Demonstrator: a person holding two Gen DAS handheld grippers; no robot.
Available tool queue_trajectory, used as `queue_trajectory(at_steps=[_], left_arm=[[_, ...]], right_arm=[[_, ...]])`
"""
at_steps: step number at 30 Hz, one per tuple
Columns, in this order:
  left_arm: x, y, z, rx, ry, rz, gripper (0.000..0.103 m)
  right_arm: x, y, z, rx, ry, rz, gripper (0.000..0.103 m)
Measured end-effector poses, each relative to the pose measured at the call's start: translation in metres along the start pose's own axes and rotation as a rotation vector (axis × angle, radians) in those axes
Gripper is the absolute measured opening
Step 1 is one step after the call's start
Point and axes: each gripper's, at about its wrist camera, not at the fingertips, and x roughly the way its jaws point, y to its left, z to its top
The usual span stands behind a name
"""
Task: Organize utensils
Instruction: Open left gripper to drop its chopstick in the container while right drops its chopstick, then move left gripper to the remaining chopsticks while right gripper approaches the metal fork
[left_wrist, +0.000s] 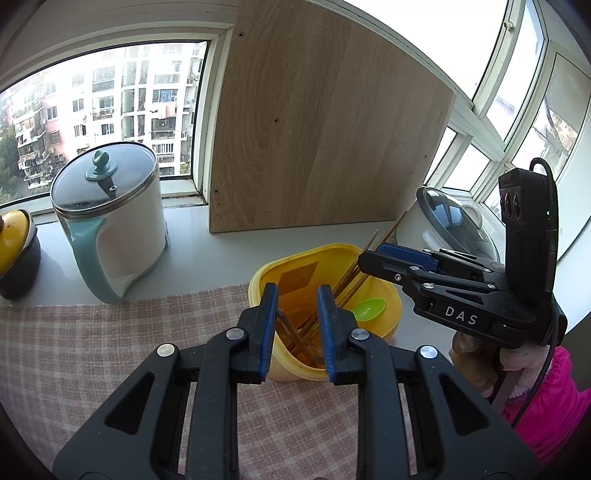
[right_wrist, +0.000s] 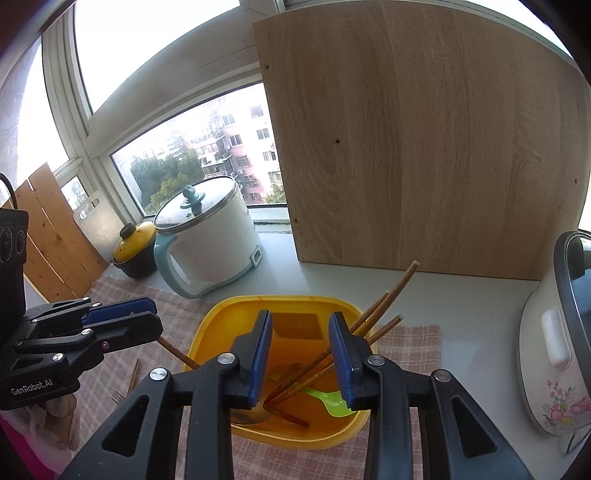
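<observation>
Left wrist: left gripper (left_wrist: 297, 328) jaws slightly parted, gripping nothing, chopsticks (left_wrist: 295, 338) between; right gripper (right_wrist: 300, 356) likewise agape; "DAS", "GenRobot.AI" legible

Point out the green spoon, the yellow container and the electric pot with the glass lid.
green spoon (right_wrist: 328, 400): right wrist view, on its bowl inside the container.
yellow container (right_wrist: 207, 325): right wrist view, on its left rim.
electric pot (left_wrist: 129, 236): left wrist view, on its white side wall.
</observation>
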Motion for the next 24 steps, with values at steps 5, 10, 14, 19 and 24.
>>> queue_trajectory(at_steps=[5,10,14,19,24], left_arm=[[-0.016,0.009,-0.005,-0.010,-0.021,0.020,0.020],[-0.034,0.023,-0.013,-0.021,-0.042,0.060,0.020],[-0.049,0.040,-0.025,-0.034,-0.051,0.102,0.020],[-0.067,0.068,-0.046,-0.051,-0.043,0.174,0.021],[-0.082,0.099,-0.077,-0.092,-0.007,0.247,0.035]], right_arm=[[-0.011,0.006,-0.004,-0.015,-0.030,-0.013,0.058],[-0.022,0.011,-0.008,-0.020,-0.057,0.012,0.078],[-0.030,0.021,-0.014,-0.053,-0.074,0.032,0.086],[-0.035,0.038,-0.023,-0.096,-0.079,0.058,0.092],[-0.035,0.054,-0.032,-0.102,-0.070,0.106,0.092]])
